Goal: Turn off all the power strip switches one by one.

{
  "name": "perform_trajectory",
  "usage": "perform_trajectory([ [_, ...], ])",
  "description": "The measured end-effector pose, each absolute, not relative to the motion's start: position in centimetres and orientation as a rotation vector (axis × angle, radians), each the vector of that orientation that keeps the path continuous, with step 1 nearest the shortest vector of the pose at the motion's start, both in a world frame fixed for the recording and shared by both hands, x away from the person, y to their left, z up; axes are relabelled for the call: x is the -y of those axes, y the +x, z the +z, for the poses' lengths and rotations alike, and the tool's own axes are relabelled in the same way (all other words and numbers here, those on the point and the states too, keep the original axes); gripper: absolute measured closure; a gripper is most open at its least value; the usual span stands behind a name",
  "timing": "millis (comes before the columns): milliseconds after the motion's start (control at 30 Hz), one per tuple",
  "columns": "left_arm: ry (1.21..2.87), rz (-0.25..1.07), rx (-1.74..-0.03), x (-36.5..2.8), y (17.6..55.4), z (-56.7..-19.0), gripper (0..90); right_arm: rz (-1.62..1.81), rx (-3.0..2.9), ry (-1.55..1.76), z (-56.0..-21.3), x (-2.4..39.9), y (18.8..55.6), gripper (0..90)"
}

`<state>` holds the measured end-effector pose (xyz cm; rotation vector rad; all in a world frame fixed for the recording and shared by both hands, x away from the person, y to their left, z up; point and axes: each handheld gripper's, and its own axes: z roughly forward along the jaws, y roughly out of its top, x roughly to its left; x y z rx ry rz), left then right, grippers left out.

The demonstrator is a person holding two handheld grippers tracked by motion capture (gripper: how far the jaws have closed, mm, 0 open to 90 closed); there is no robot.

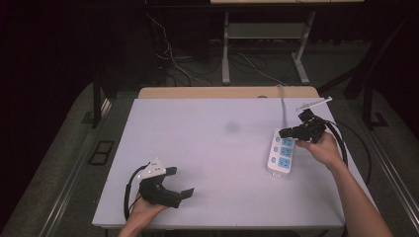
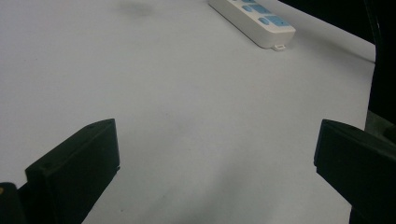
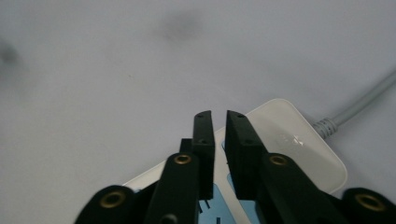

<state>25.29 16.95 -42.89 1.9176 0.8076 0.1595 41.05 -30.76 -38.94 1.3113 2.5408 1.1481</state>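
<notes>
Right tongs [image 3: 219, 140] barely parted above power strip [image 1: 280, 153]; nothing between.

In the left gripper view, the left gripper [image 2: 217, 163] holds its two black jaws wide apart with nothing between them over the bare pale table [image 2: 187, 107], while a white power strip [image 2: 254, 21] with blue sockets lies well beyond, near the far edge.
</notes>
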Motion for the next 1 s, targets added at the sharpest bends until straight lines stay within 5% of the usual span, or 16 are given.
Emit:
perform_trajectory([
  [667,1.906,0.163,-0.805,-16.9,25.1,-42.7,0.0,1.310,-2.320,1.359,-37.3,31.5,34.1,0.7],
  [1000,1.908,0.161,-0.806,-16.8,25.2,-42.8,0.0,1.415,-2.299,1.354,-39.1,31.7,30.2,0.3],
])
